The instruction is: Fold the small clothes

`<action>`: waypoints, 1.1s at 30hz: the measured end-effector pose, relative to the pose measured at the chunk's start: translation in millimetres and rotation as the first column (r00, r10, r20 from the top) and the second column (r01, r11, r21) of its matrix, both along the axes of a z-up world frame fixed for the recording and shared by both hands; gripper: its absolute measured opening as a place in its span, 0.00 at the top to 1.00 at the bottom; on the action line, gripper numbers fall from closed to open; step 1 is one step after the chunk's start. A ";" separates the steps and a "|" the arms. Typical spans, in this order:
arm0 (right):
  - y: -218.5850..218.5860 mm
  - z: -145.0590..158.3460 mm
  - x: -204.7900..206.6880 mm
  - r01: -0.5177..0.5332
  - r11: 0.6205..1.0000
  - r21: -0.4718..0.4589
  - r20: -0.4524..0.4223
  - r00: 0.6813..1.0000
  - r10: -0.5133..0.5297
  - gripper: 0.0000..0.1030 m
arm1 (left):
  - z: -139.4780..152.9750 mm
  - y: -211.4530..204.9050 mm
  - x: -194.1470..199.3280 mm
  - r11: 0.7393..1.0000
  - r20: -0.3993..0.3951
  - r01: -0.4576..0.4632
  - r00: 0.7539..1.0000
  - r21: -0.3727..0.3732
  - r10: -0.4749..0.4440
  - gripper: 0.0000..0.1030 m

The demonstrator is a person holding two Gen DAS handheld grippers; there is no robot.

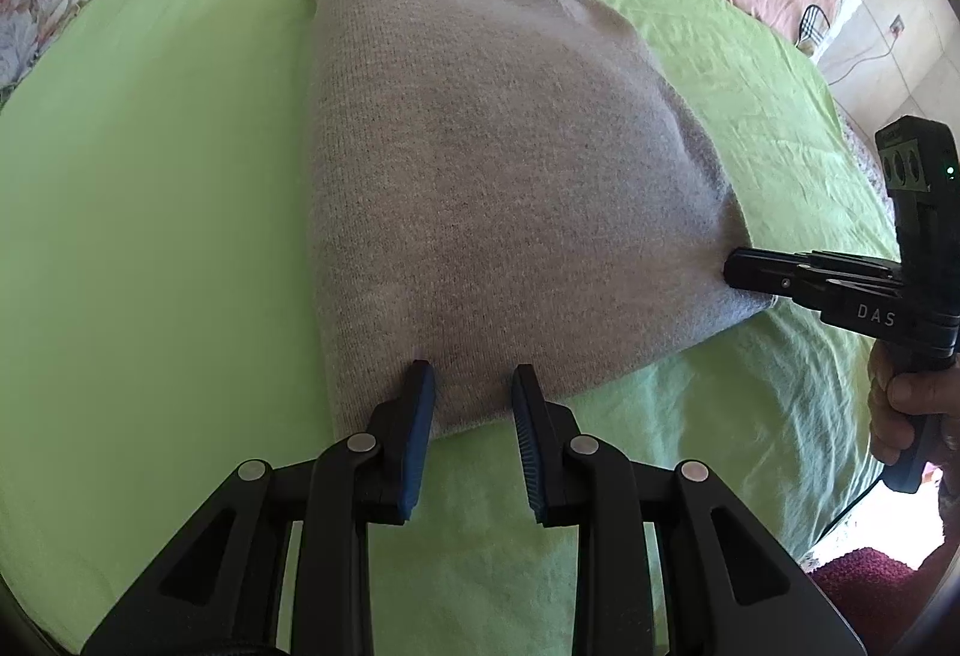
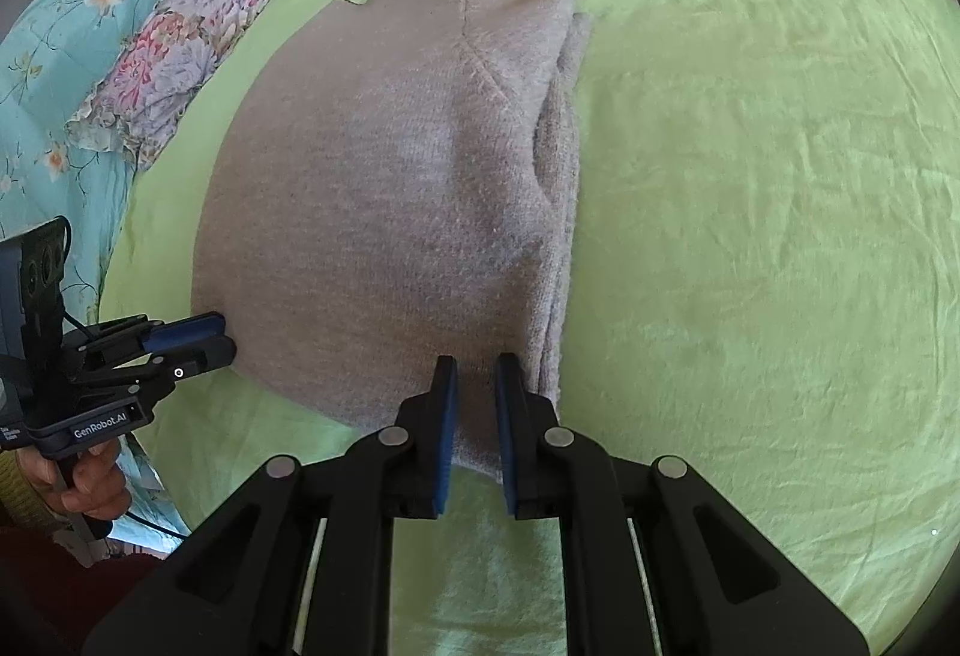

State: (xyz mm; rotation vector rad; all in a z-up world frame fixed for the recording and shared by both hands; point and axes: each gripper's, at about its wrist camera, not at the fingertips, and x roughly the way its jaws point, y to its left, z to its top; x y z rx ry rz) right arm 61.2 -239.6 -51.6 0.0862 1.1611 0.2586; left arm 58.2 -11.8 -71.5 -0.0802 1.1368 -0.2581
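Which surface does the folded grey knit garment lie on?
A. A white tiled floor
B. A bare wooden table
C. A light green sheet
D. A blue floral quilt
C: in both wrist views the grey knit garment rests flat on the light green sheet, which shows on every side of it; the floral bedding lies off to the side, clear of the garment.

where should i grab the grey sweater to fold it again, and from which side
Grip the near hem of the grey sweater at its two corners, coming from the near side. It lies flat on the green sheet with that edge free, stacked layers along the right.
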 end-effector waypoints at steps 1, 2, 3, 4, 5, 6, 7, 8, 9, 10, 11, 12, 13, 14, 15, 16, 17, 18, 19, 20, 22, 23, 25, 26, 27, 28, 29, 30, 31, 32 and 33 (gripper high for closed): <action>1.6 3.0 -4.0 -0.004 1.000 0.001 -0.009 1.000 0.004 0.87 | 3.3 -0.2 -3.6 1.000 0.000 -0.003 1.000 0.006 0.003 0.74; 3.3 5.6 -8.4 -0.005 1.000 0.003 -0.018 1.000 0.005 0.85 | 5.3 -0.4 -4.9 1.000 0.000 -0.005 1.000 0.010 0.005 0.73; 6.4 9.7 -13.8 -0.005 1.000 -0.003 -0.033 0.999 0.005 0.85 | 9.4 -0.9 -9.1 1.000 0.001 -0.012 1.000 0.025 0.012 0.73; 9.7 12.4 -18.8 -0.002 1.000 -0.008 -0.041 0.999 0.002 0.85 | 12.2 -0.1 -11.1 0.999 0.001 -0.014 1.000 0.034 0.014 0.71; 11.6 15.3 -24.9 0.004 1.000 -0.012 -0.052 0.999 -0.005 0.85 | 17.3 -0.5 -15.8 0.999 0.007 -0.023 1.000 0.049 0.023 0.69; 14.8 18.9 -30.4 0.014 1.000 -0.016 -0.062 0.998 -0.015 0.84 | 21.4 -0.9 -19.0 0.997 0.020 -0.028 0.999 0.067 0.027 0.67; 14.8 22.8 -36.4 0.025 1.000 -0.011 -0.063 0.998 -0.026 0.84 | 26.0 -1.9 -22.8 0.995 0.038 -0.036 0.999 0.095 0.033 0.57; 15.6 26.3 -42.1 0.033 0.999 -0.006 -0.055 0.998 -0.033 0.82 | 33.4 -3.3 -27.9 0.988 0.071 -0.052 0.997 0.146 0.042 0.48; 15.8 31.1 -47.2 0.038 0.999 -0.005 -0.044 0.998 -0.038 0.76 | 38.0 -3.9 -30.7 0.982 0.090 -0.064 0.995 0.175 0.049 0.45; 16.5 36.4 -51.7 0.042 0.999 -0.007 -0.027 0.999 -0.042 0.73 | 42.3 -4.4 -33.2 0.977 0.107 -0.078 0.993 0.201 0.057 0.43; 17.1 41.6 -55.1 0.045 0.999 -0.007 -0.008 0.999 -0.045 0.66 | 48.6 -4.2 -35.8 0.969 0.129 -0.093 0.989 0.227 0.065 0.43; 17.4 47.2 -58.2 0.049 0.999 -0.006 0.015 0.999 -0.049 0.61 | 51.7 -4.0 -36.8 0.966 0.138 -0.101 0.988 0.239 0.070 0.42; 17.9 52.3 -60.5 0.050 0.999 -0.006 0.038 0.998 -0.050 0.59 | 54.8 -3.6 -37.9 0.961 0.144 -0.113 0.986 0.253 0.078 0.38; 19.5 57.0 -61.9 0.050 0.999 -0.005 0.060 0.997 -0.049 0.55 | 57.5 -2.7 -38.2 0.957 0.149 -0.126 0.985 0.262 0.089 0.35; 21.1 60.3 -62.0 0.051 0.999 -0.006 0.076 0.996 -0.050 0.50 | 60.4 -2.1 -38.2 0.953 0.155 -0.141 0.983 0.266 0.102 0.35; 23.2 64.2 -62.1 0.053 0.999 -0.010 0.096 0.994 -0.052 0.47 | 61.9 -4.2 -36.8 0.952 0.158 -0.149 0.981 0.268 0.109 0.34; 25.7 67.1 -62.2 0.055 0.998 -0.016 0.112 0.992 -0.053 0.40 | 63.7 -4.1 -36.9 0.949 0.158 -0.158 0.980 0.272 0.118 0.32; 28.9 69.9 -62.3 0.056 0.998 -0.020 0.128 0.990 -0.053 0.35 | 64.6 -4.3 -37.1 0.945 0.158 -0.166 0.980 0.282 0.124 0.30; 32.4 72.3 -63.2 0.052 0.998 -0.024 0.142 0.989 -0.048 0.33 | 65.4 1.1 -38.1 0.943 0.161 -0.170 0.979 0.286 0.128 0.28; 35.4 73.8 -64.3 0.046 0.999 -0.028 0.152 0.988 -0.041 0.29 | 66.7 1.5 -39.8 0.940 0.167 -0.174 0.977 0.292 0.129 0.27; 44.0 74.8 -66.8 0.025 0.999 -0.048 0.163 0.986 -0.017 0.24 | 66.4 0.7 -41.9 0.936 0.168 -0.177 0.977 0.305 0.130 0.22; 48.6 74.3 -68.4 0.013 0.998 -0.065 0.165 0.986 -0.002 0.22 | 65.5 1.3 -43.5 0.932 0.169 -0.181 0.977 0.314 0.132 0.21; 55.2 71.6 -69.9 -0.011 0.996 -0.087 0.162 0.986 0.025 0.20 | 63.9 2.3 -45.5 0.928 0.161 -0.185 0.977 0.324 0.139 0.21; 57.4 69.3 -70.9 -0.017 0.995 -0.094 0.158 0.987 0.032 0.19 | 62.2 2.4 -44.7 0.927 0.154 -0.187 0.978 0.325 0.143 0.21; 59.3 67.0 -71.0 -0.020 0.995 -0.100 0.152 0.988 0.035 0.19 | 60.5 2.5 -44.2 0.926 0.149 -0.191 0.978 0.327 0.149 0.21; 60.2 64.7 -71.1 -0.020 0.995 -0.102 0.144 0.989 0.034 0.19 | 59.7 3.6 -43.0 0.925 0.146 -0.193 0.977 0.327 0.153 0.21; 60.2 63.0 -72.4 -0.018 0.995 -0.101 0.140 0.990 0.032 0.19 | 59.0 4.6 -42.6 0.924 0.143 -0.199 0.977 0.328 0.159 0.21; 59.7 61.4 -72.5 -0.017 0.995 -0.099 0.135 0.990 0.031 0.19 | 58.7 6.2 -41.3 0.921 0.140 -0.207 0.976 0.331 0.169 0.20; 59.1 60.2 -72.7 -0.016 0.995 -0.098 0.133 0.991 0.029 0.19 | 58.3 7.6 -38.9 0.920 0.136 -0.210 0.975 0.331 0.174 0.20; 58.6 59.9 -71.4 -0.013 0.995 -0.099 0.132 0.991 0.026 0.19 | 58.1 7.8 -38.0 0.920 0.133 -0.213 0.975 0.330 0.178 0.20; 58.5 59.5 -71.4 -0.011 0.995 -0.100 0.132 0.991 0.025 0.19 | 57.9 8.8 -35.6 0.920 0.127 -0.217 0.975 0.327 0.184 0.20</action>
